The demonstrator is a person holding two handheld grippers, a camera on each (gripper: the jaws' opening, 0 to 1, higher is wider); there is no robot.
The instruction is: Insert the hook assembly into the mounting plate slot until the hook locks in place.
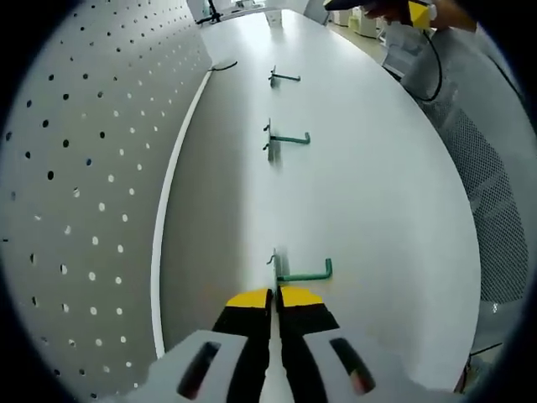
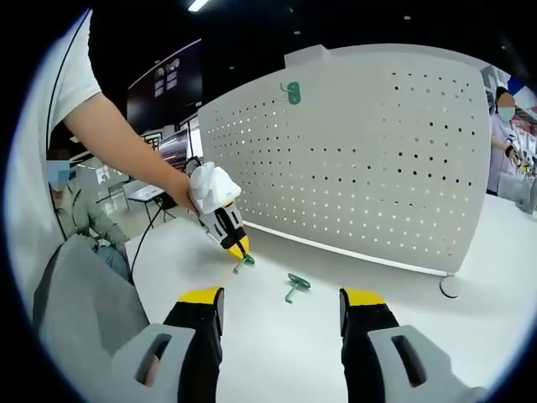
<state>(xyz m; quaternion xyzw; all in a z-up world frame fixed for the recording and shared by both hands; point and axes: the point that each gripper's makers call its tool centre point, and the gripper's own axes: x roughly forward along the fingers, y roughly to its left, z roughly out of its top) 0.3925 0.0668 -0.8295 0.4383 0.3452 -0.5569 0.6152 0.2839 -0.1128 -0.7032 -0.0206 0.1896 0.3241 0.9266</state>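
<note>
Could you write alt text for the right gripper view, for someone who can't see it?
The left gripper, held in a person's hand, touches a green hook on a white table. Another hook lies nearby, a third hangs on the pegboard; the right gripper is open.

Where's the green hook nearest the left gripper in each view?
Left gripper view: the nearest green hook lies on the table just ahead of the shut left gripper.
Right gripper view: same hook, left of centre, at that gripper's tips.
Shared landmark: the white pegboard.
</note>
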